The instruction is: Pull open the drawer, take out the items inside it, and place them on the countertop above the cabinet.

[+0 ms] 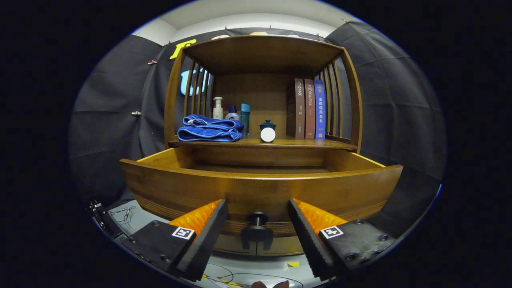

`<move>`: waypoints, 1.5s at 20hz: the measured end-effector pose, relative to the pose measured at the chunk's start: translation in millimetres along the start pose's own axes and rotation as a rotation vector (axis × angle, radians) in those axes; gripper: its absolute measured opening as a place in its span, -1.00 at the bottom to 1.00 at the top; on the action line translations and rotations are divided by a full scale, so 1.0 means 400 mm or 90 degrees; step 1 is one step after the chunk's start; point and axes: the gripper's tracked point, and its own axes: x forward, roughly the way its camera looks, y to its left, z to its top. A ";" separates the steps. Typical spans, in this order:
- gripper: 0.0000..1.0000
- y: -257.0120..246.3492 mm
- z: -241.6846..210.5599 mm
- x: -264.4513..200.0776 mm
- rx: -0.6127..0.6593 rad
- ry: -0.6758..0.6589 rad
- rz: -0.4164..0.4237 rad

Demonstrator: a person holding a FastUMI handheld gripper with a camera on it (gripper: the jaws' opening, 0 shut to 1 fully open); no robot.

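Drawer [260,188] below countertop [304,143], knob [258,219] between open claw [258,224] fingers

Well beyond the fingers we see a folded blue towel [210,129], with a pump bottle [217,108], a small bottle [232,113] and a teal bottle [245,116] standing behind it. To their right sits a lidded teal cup [267,125] with a white round disc [268,135] against its front. Three upright books [307,108] stand furthest right.
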 end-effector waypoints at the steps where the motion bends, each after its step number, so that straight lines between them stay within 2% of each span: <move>1: 0.97 0.000 0.005 0.002 0.000 -0.003 -0.005; 8: 0.98 -0.004 0.024 0.067 -0.010 -0.010 -0.017; 21: 0.98 -0.012 0.044 0.271 -0.041 -0.004 -0.019; 30: 0.98 -0.013 0.059 0.371 -0.038 0.009 -0.026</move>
